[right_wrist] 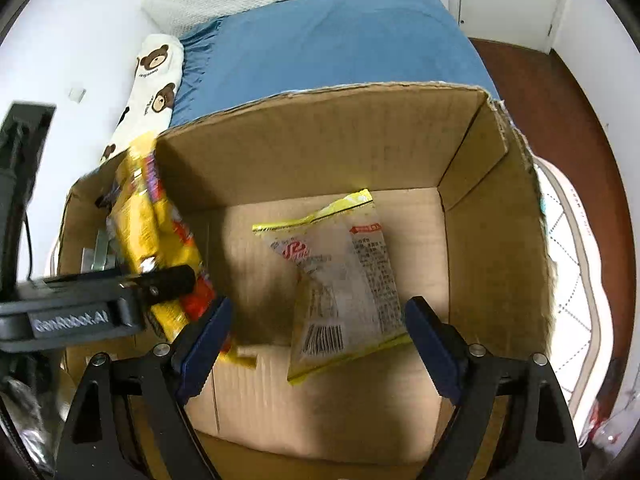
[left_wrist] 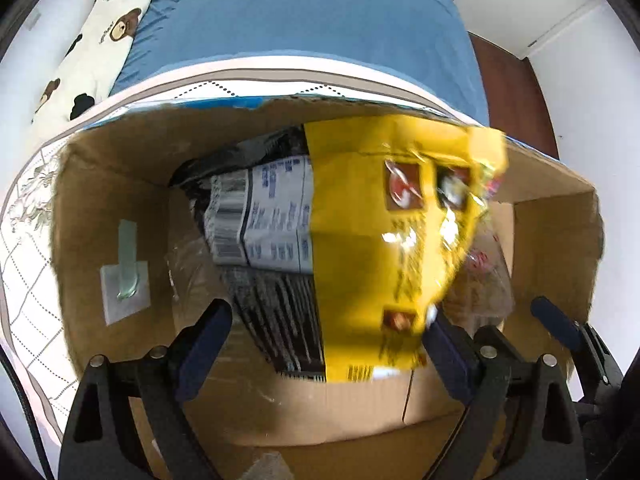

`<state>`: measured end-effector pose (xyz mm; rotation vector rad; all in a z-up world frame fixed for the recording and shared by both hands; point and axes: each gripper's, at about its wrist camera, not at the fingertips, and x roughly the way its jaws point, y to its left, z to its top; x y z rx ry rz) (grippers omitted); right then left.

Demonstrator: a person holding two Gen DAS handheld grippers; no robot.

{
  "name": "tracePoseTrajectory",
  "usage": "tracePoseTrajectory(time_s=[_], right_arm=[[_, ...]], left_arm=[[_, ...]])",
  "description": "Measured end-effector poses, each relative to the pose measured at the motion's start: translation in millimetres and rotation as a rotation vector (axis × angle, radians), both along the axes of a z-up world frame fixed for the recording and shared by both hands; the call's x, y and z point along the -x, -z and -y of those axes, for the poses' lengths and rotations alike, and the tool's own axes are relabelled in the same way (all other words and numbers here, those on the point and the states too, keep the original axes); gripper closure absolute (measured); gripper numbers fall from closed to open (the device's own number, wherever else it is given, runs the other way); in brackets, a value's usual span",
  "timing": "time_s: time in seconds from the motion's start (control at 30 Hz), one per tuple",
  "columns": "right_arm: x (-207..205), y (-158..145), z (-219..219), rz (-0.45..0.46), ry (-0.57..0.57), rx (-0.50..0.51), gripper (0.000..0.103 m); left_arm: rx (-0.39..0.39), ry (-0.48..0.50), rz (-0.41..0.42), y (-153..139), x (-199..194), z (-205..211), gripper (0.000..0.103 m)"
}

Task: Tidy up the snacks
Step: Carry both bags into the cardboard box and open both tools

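Bright even daylight on my feeds, glare on the yellow snack bag, its edges motion-blurred, soft shadow inside the cardboard box, heavy fisheye bending, black corners.

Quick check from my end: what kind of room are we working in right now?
Most likely a bedroom. A bed with a blue sheet fills the background, a bear-print pillow lies along its edge, and the cardboard box of snacks sits beside it.

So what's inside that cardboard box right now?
Inside the cardboard box are a yellow snack bag, partly covering a black-and-white packet, and a pale yellow-edged packet flat on the floor. Anything beneath the bags is hidden.
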<state>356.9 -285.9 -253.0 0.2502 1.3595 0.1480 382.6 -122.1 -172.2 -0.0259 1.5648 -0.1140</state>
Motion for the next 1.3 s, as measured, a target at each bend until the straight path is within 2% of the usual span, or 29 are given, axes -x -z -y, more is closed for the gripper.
tracePoseTrajectory(time_s=[0.13,0.2,0.33,0.4,0.47,0.63,0.9,1.13,1.2,1.3], right_arm=[[9,-14,-3,0.011,0.006,0.003,0.013],[15,-22,-3,0.023,0.005,0.015,0.013],[21,-26,-3,0.027,0.021,0.039,0.014],[28,-29,-3,0.023,0.031,0.049,0.019],[31,-29,-1,0.019,0.041,0.035,0.019],[41,-39,3,0.039,0.034,0.042,0.019],[77,-80,4,0.117,0.014,0.068,0.019],[150,-122,0,0.171,0.0,0.024,0.019],[176,-123,-3,0.154,-0.005,0.01,0.019],[215,-113,-9,0.101,-0.022,-0.026,0.019]], left_arm=[[0.008,-0.007,0.023,-13,15,-1,0.01],[-0.017,-0.015,0.04,-16,17,-4,0.01],[-0.035,-0.056,0.036,-6,15,-1,0.01],[-0.051,-0.039,0.019,9,4,5,0.01],[-0.055,-0.017,-0.002,19,1,10,0.01],[-0.068,-0.011,0.033,9,22,8,0.01],[-0.1,-0.044,0.209,-48,89,-18,0.01],[-0.074,-0.038,0.326,-97,160,-32,0.01],[-0.08,-0.032,0.331,-107,182,-37,0.01],[-0.086,-0.017,0.282,-98,227,-45,0.01]])
